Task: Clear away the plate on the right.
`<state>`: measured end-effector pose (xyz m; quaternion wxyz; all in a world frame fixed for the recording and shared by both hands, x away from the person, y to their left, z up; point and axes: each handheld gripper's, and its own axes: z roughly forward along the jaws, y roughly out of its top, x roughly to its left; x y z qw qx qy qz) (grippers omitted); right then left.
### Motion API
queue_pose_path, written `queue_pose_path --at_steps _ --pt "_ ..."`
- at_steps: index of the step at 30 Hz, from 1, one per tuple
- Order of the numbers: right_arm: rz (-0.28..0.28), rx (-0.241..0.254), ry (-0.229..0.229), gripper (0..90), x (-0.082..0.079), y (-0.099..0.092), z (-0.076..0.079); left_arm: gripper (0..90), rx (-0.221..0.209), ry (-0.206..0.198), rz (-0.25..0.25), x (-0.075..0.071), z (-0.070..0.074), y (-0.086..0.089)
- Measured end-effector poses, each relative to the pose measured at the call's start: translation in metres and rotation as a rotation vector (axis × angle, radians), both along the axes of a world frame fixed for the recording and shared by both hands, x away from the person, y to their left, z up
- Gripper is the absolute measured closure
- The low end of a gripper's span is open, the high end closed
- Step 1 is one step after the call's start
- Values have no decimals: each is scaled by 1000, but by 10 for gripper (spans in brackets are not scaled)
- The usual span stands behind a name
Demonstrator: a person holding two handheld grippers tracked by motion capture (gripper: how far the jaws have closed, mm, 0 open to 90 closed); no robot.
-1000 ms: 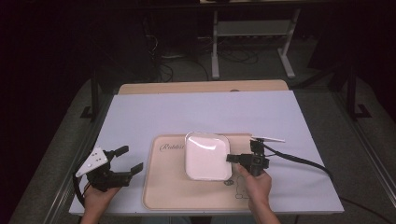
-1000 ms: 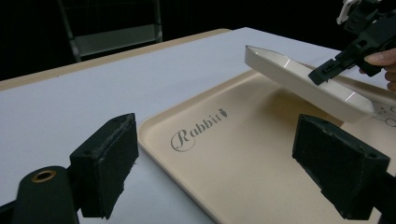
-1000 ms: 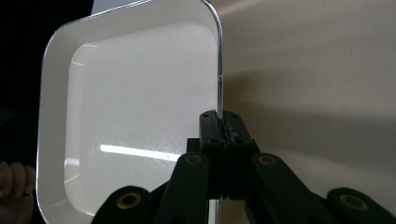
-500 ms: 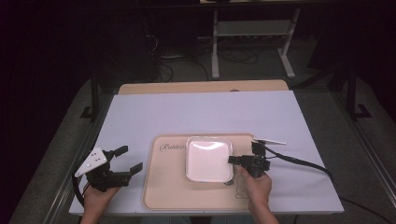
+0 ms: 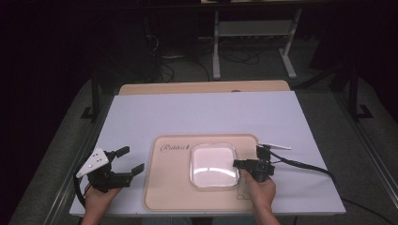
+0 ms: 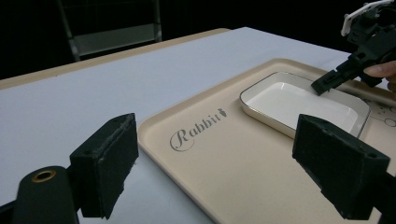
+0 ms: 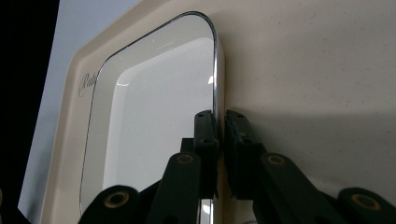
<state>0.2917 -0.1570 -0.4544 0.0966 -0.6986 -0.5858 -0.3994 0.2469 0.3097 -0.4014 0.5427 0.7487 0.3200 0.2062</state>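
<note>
The right gripper (image 5: 240, 163) is pinched on the right rim of the white dish (image 5: 213, 165). In the right gripper view its 2 black jaws sit very close w/ the thin rim (image 7: 215, 93) between them, one jaw inside the dish & one outside. They have just been opening a tiny bit, so the pinch may be getting loose, but the pads look like they press the rim. The dish lies flat on the tan tray (image 5: 171, 187), in the right half, just right of the curly "Rabbit" word (image 6: 196, 130). The tray lies on the pale worktop (image 5: 206, 112), near the person's edge. The left gripper (image 5: 133, 161) is off to the left of the tray, jaws wide apart, nothing between them; in its own view the pads (image 6: 106, 165) frame the tray & the dish far off. My guess on the job: the dish is being set on the tray, & that part looks about done, bc the dish lies flat w/ no tilt. What's left, I think: let go of the rim all the way & pull the right hand (image 5: 259, 190) back. I can't tell if more things go on the tray after. Count: 1 dish, 1 tray, 2 grippers, 2 hands, 1 worktop. No food or other stuff in the dish. The dark floor behind has a metal stand (image 5: 253, 42) & some cables.
</note>
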Motion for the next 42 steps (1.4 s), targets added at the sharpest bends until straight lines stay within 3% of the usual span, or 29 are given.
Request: queue_pose_path --at_steps 18,21,29,34,42 --pt "13 1 -6 816 -11 1 0 139 2 0 -1 0 0 -1" --pt "24 2 -15 772 -11 0 1 139 -1 0 0 0 0 0" --pt "32 -24 -135 600 -13 -11 14 139 0 0 -2 0 0 0" --pt "36 -54 -235 559 -14 -19 22 139 5 0 -2 0 0 -1" --pt "83 -108 -395 391 -16 -32 30 139 7 5 -3 1 -1 -2"
